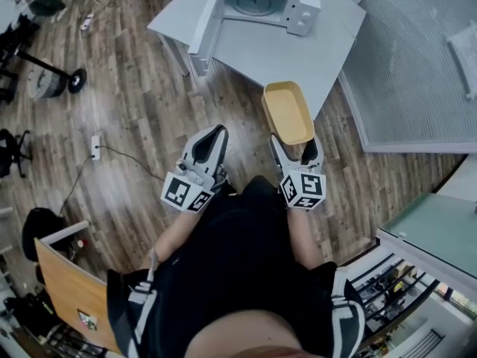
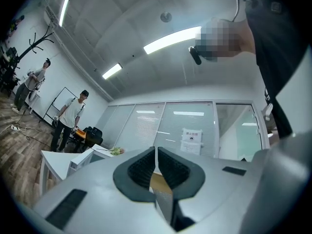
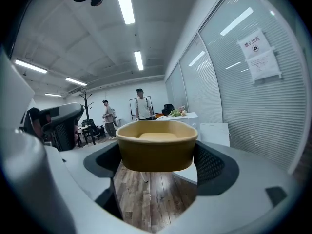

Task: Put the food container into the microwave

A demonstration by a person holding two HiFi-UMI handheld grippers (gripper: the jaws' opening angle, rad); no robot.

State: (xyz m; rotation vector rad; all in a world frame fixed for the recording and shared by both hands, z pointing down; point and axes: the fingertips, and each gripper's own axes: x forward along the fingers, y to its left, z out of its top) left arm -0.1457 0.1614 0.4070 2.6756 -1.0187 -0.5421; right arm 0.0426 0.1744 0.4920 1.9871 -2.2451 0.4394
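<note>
Right gripper (image 1: 296,145) (image 3: 158,155) is clamped on the tan food container (image 1: 287,112) (image 3: 157,147), which I'm holding in the air short of the microwave (image 1: 261,6), whose door (image 1: 205,30) stands open. Left gripper (image 1: 215,134) (image 2: 156,167), jaws together and empty, hangs equally short of the microwave.

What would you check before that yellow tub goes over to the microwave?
1. Grip: the food container sits between the fingers of the right gripper, clamped at its near end: ok.
2. Container level, open side up: ok.
3. Microwave door swung open: ok.
4. Microwave chamber free, only the turntable showing: ok, as far as the head view shows.
5. Left gripper shut on nothing, so it is not carrying anything: ok.
6. White table bare in front of the microwave opening: ok.
</note>
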